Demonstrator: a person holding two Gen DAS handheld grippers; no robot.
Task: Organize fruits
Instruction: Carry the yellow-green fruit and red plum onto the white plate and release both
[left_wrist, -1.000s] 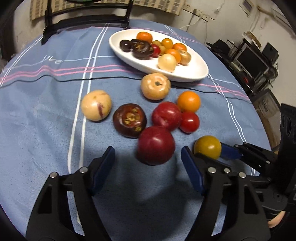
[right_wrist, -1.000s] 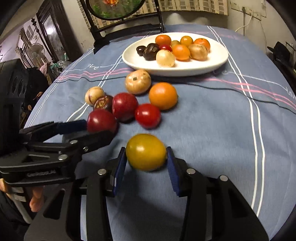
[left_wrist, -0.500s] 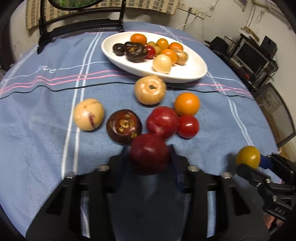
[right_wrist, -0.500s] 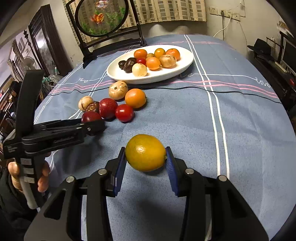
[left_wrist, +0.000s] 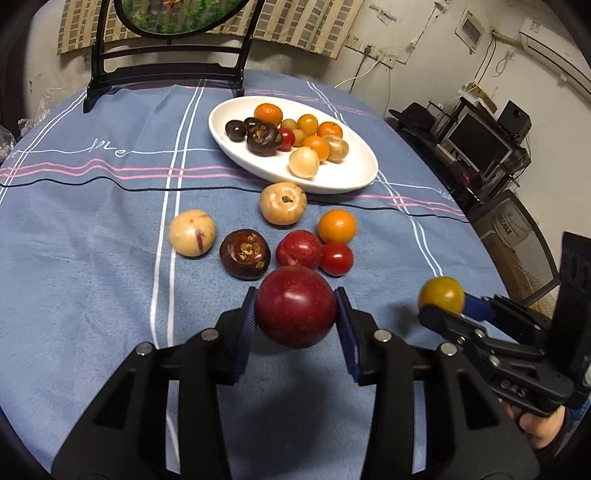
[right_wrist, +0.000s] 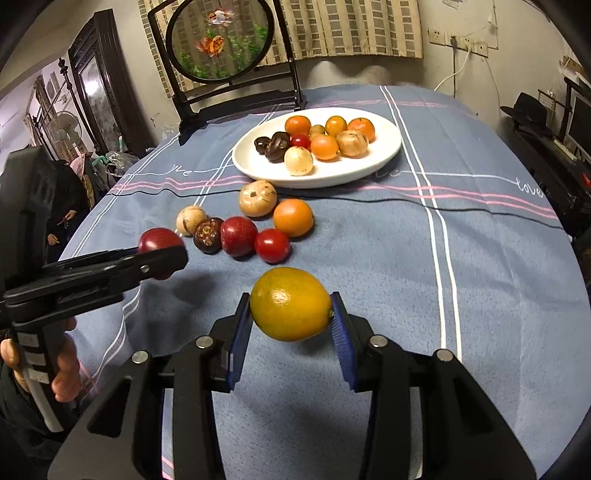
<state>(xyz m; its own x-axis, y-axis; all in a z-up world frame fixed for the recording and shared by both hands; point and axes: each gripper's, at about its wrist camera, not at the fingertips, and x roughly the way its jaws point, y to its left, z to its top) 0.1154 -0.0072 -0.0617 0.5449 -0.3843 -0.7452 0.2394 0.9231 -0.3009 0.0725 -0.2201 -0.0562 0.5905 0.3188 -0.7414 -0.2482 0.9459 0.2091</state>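
left hand-held gripper (left_wrist: 295, 317): clamped on red plum (left_wrist: 295, 312) | right hand-held gripper (right_wrist: 291, 321): clamped on yellow citrus (right_wrist: 291, 303)

A blue tablecloth (right_wrist: 480, 258) with white and pink stripes covers the round table, a thin black cable (right_wrist: 461, 212) lying across it. At the far edge stands a round goldfish screen (right_wrist: 218, 40) in a black wooden frame. Patterned curtains (right_wrist: 351, 27) hang behind; a black hat (right_wrist: 526, 109) rests at right.

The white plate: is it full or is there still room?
Still room. The white plate holds fruit only on its left side; its right side is bare.
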